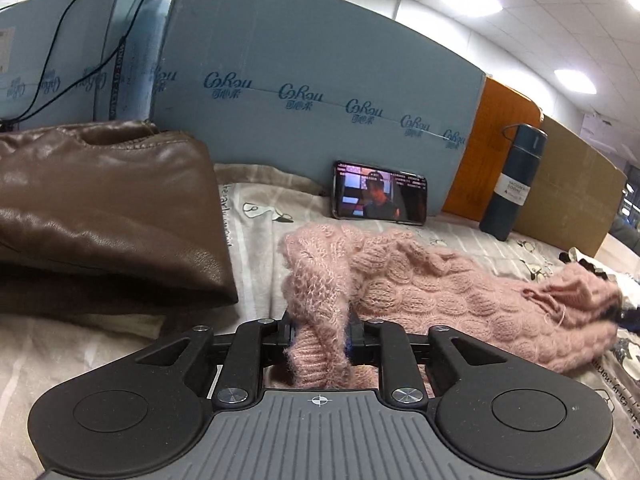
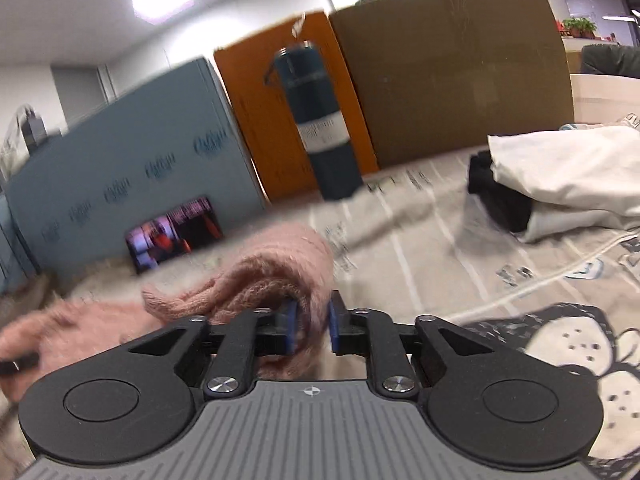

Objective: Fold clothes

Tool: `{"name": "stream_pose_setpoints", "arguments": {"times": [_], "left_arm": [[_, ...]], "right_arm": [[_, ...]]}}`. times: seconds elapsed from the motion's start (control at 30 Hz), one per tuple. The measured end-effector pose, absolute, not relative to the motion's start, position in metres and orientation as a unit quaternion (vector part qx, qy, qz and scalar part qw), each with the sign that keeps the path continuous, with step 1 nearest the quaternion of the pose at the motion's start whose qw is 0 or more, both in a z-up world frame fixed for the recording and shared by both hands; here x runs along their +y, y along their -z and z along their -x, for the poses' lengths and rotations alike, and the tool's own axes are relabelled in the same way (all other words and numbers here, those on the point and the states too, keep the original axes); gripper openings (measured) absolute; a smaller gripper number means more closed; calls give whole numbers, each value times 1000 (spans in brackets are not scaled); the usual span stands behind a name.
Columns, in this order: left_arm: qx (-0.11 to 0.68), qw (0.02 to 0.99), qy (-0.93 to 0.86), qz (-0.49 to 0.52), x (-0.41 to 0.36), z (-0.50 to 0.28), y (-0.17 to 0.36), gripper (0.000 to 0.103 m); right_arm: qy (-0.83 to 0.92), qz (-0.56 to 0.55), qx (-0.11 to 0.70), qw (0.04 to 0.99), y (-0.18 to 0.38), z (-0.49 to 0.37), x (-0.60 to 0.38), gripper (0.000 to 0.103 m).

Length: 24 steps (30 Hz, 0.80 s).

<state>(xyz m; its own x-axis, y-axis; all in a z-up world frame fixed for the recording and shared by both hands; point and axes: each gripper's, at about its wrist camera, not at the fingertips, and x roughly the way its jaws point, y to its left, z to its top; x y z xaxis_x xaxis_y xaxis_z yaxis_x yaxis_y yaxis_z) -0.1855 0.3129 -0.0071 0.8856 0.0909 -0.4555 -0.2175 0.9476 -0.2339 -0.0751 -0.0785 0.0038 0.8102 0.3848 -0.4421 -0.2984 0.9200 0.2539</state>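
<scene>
The left gripper [image 1: 319, 334] is pinching a bunched edge of the pink sweater [image 1: 420, 292], its blue pads pressed into the knit on both sides. The sweater is lying stretched across the printed sheet [image 1: 256, 240], running off to the right, between a brown leather jacket [image 1: 104, 208] and a dark flask [image 1: 512, 182].

The right gripper [image 2: 313, 326] is sitting at the sweater's other end [image 2: 256, 280] — its jaws are standing apart, with a fold of knit between the pads, against the left pad with a gap at the right one.

A phone [image 1: 379, 194] is leaning against the blue board [image 1: 320, 80], its screen lit. White and black clothes [image 2: 560, 176] are lying piled at the far right of the sheet — well apart from the sweater.
</scene>
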Motion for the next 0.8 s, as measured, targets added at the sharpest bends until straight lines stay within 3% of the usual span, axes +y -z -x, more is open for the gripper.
{"name": "stream_pose_setpoints", "arguments": {"times": [0.03,0.07,0.37,0.57,0.8], "left_arm": [[224,960,-81,143,313,186,8,22],[223,960,-81,145,314,186,8,22],[216,960,-86,155,315,188,8,36],[218,958,-83,164,318,187,8,37],[230,954,-76,178,322,183,11,44]], "right_arm": [[-172,-66,253,950,-3,76,-77,67],[-175,-54,246,952,-4,78,-76,78],[-270,53,169,946,-19,100,-42,90],[-381,103,206,895,-16,92,7,90],[-355,98,258,893,2,67,18,92]]}}
